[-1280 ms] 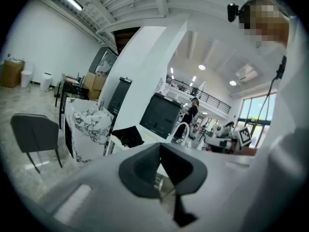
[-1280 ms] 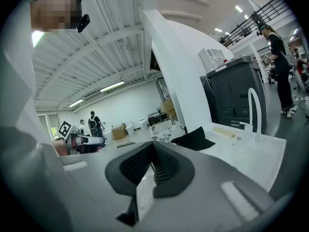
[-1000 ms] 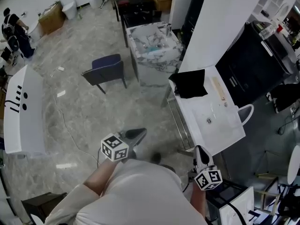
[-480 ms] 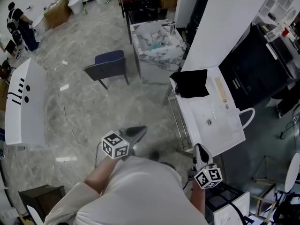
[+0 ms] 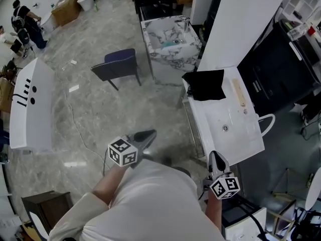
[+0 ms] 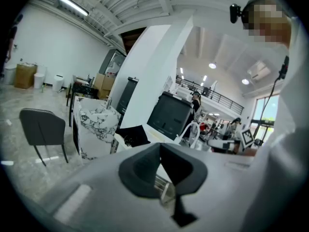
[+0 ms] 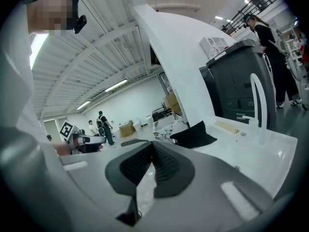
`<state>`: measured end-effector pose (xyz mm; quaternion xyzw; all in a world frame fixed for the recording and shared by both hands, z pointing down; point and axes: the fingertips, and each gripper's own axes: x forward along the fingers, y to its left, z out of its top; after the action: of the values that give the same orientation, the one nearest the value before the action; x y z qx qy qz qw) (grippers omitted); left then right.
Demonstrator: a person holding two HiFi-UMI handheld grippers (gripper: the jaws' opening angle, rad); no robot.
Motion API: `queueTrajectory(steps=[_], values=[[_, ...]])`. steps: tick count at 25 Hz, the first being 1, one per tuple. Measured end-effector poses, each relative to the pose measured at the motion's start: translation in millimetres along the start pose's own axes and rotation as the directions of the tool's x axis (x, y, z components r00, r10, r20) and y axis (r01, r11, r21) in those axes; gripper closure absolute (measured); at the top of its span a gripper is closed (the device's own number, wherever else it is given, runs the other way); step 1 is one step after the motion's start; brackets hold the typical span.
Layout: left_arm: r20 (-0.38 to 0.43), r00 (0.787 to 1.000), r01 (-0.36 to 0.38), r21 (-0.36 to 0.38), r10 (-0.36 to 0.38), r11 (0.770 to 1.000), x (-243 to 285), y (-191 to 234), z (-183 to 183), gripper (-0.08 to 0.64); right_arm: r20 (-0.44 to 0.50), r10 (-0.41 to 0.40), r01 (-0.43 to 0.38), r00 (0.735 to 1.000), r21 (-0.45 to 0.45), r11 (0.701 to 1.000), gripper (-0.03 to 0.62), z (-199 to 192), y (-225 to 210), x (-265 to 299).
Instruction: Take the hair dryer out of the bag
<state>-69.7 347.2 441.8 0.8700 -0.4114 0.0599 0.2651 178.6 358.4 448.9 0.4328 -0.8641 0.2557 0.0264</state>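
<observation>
The hair dryer is out of sight, presumably inside the flat black fabric bag (image 5: 204, 84) at the far end of the white basin worktop (image 5: 239, 140). The left tongs (image 5: 145, 136) and right tongs (image 5: 216, 159), closed and empty, have drifted slightly nearer: still only the approach.

A blue chair (image 5: 118, 67) is standing on the marbled floor (image 5: 100, 114) near a marble basin (image 5: 170, 34), while a wooden strip (image 5: 239, 93) is lying on a white washbasin (image 5: 235, 137) beside its curved tap (image 5: 267, 119).
</observation>
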Motion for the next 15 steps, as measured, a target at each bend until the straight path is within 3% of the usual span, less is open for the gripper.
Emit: queueTrajectory(steps=[15], values=[[-0.013,1.000,-0.027,-0.050,0.026,0.998,28.6,14.5,-4.1,0.558,-0.036,0.051,-0.050,0.998,0.025,0.998,0.588,3.3,-12.4,37.4]])
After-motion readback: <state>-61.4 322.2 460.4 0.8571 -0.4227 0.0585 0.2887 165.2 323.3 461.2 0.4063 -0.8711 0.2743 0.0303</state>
